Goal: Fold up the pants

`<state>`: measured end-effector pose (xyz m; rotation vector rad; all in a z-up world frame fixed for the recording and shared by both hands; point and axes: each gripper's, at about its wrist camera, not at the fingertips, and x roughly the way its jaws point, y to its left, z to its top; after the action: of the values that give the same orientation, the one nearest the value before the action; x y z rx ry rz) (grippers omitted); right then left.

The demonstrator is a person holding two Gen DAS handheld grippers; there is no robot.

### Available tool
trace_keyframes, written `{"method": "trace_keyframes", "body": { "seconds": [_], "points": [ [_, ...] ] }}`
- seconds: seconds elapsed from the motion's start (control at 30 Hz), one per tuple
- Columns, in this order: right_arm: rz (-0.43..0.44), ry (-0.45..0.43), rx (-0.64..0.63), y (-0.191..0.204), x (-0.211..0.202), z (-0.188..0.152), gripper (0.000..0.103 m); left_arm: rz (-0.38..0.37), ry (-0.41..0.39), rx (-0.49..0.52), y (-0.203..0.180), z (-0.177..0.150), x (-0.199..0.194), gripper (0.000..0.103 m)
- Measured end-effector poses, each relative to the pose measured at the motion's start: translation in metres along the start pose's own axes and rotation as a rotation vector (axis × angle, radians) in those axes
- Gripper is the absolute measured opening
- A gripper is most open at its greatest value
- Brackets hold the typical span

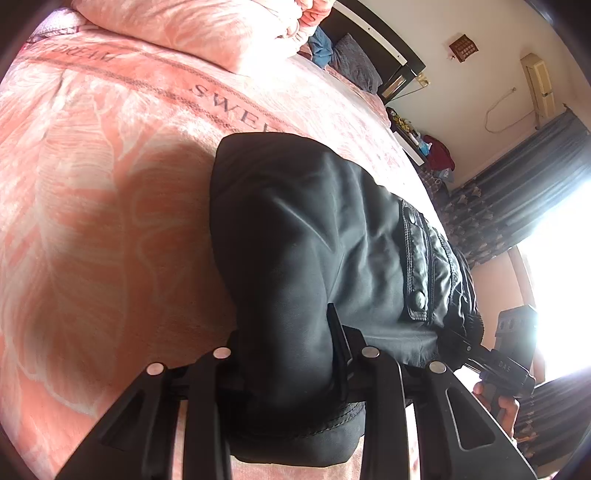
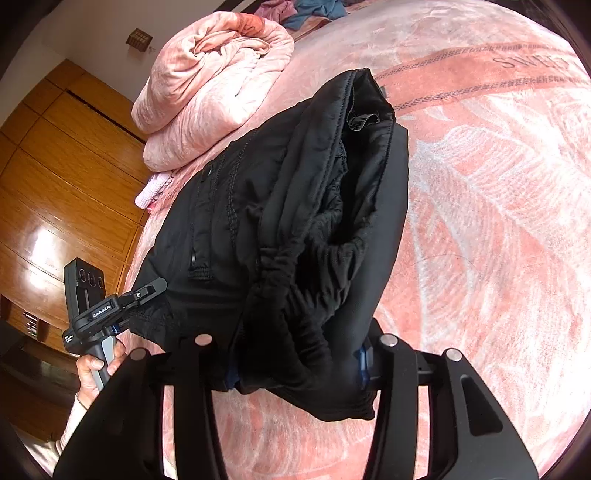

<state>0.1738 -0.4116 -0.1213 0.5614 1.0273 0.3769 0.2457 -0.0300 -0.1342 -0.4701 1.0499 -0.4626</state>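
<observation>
The black pants [image 1: 314,240] lie bunched and folded over on the pink bedcover [image 1: 92,184], a snap pocket facing up. My left gripper [image 1: 284,328] is shut on one end of the bundle, with fabric bulging between its fingers. In the right wrist view the pants [image 2: 258,206] show their gathered elastic waistband. My right gripper [image 2: 299,317] has that waistband end packed between its blue pads [image 2: 361,363], the cloth touching both. Each view also shows the other gripper at the pants' far corner: the right gripper [image 1: 509,354] and the left gripper [image 2: 110,306], each held by a hand.
A rolled pink quilt [image 2: 207,85] sits at the bed's far side beside the pants. Other clothes [image 2: 314,11] lie further back. A wooden wardrobe [image 2: 55,166] stands off the bed's edge. A dark curtain [image 1: 517,192] and a bright window are beyond the bed.
</observation>
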Motion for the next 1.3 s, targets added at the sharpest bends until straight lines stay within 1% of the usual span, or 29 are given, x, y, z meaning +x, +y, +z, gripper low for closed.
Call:
{"method": "trace_keyframes", "body": {
  "seconds": [0.07, 0.13, 0.17, 0.2, 0.23, 0.27, 0.3, 0.33, 0.4, 0.47, 0.53, 0.57, 0.63, 0.73, 0.83, 0.9, 0.93, 1.03, 1.17, 1.3],
  "points": [
    [-0.001, -0.001, 0.015, -0.003, 0.001, -0.003, 0.054, -0.009, 0.003, 0.003, 0.000, 0.005, 0.003, 0.034],
    [0.000, 0.001, 0.039, -0.008, 0.002, -0.005, 0.060, -0.010, 0.017, 0.003, 0.003, 0.006, 0.005, 0.043],
    [0.001, -0.001, 0.046, -0.010, 0.002, -0.007, 0.063, -0.012, 0.021, 0.001, 0.005, 0.005, 0.006, 0.045],
    [-0.001, -0.004, 0.052, -0.011, 0.003, -0.008, 0.066, -0.008, 0.023, 0.002, 0.006, 0.004, 0.006, 0.051],
    [-0.003, -0.006, 0.061, -0.012, 0.003, -0.009, 0.071, 0.006, 0.024, 0.006, 0.006, 0.002, 0.006, 0.059],
    [0.000, -0.009, 0.067, -0.012, 0.004, -0.008, 0.073, 0.028, 0.021, 0.013, 0.006, 0.001, 0.005, 0.062],
    [0.002, -0.016, 0.073, -0.014, 0.003, -0.011, 0.074, 0.052, 0.010, 0.021, 0.006, -0.002, 0.003, 0.070],
    [0.004, -0.026, 0.082, -0.015, 0.001, -0.014, 0.077, 0.068, -0.001, 0.027, 0.007, -0.004, 0.000, 0.078],
    [0.013, -0.039, 0.102, -0.019, -0.004, -0.018, 0.078, 0.098, -0.015, 0.027, 0.010, -0.009, -0.004, 0.087],
    [0.018, -0.054, 0.116, -0.021, -0.009, -0.022, 0.078, 0.088, -0.022, 0.020, 0.014, -0.013, -0.010, 0.087],
    [0.006, -0.070, 0.119, -0.019, -0.015, -0.025, 0.079, 0.106, -0.032, 0.007, 0.016, -0.017, -0.017, 0.092],
    [-0.009, -0.082, 0.115, -0.016, -0.018, -0.027, 0.079, 0.118, -0.039, 0.005, 0.016, -0.018, -0.022, 0.092],
    [-0.068, -0.108, 0.097, -0.009, -0.027, -0.031, 0.079, 0.135, -0.054, 0.012, 0.016, -0.022, -0.029, 0.093],
    [-0.166, -0.145, 0.063, 0.006, -0.039, -0.040, 0.079, 0.191, -0.087, 0.048, 0.009, -0.030, -0.043, 0.094],
    [-0.283, -0.176, 0.014, 0.022, -0.051, -0.051, 0.085, 0.270, -0.114, 0.105, -0.003, -0.039, -0.056, 0.095],
    [-0.339, -0.201, -0.009, 0.032, -0.058, -0.059, 0.088, 0.302, -0.138, 0.142, -0.013, -0.046, -0.066, 0.097],
    [-0.353, -0.213, -0.011, 0.037, -0.061, -0.063, 0.091, 0.311, -0.151, 0.155, -0.018, -0.050, -0.071, 0.099],
    [-0.368, -0.230, -0.019, 0.049, -0.070, -0.076, 0.092, 0.345, -0.178, 0.180, -0.031, -0.063, -0.082, 0.099],
    [-0.411, -0.251, -0.047, 0.068, -0.079, -0.092, 0.096, 0.359, -0.195, 0.198, -0.045, -0.075, -0.095, 0.099],
    [-0.450, -0.268, -0.078, 0.086, -0.089, -0.106, 0.097, 0.375, -0.206, 0.217, -0.057, -0.086, -0.106, 0.099]
  ]
}}
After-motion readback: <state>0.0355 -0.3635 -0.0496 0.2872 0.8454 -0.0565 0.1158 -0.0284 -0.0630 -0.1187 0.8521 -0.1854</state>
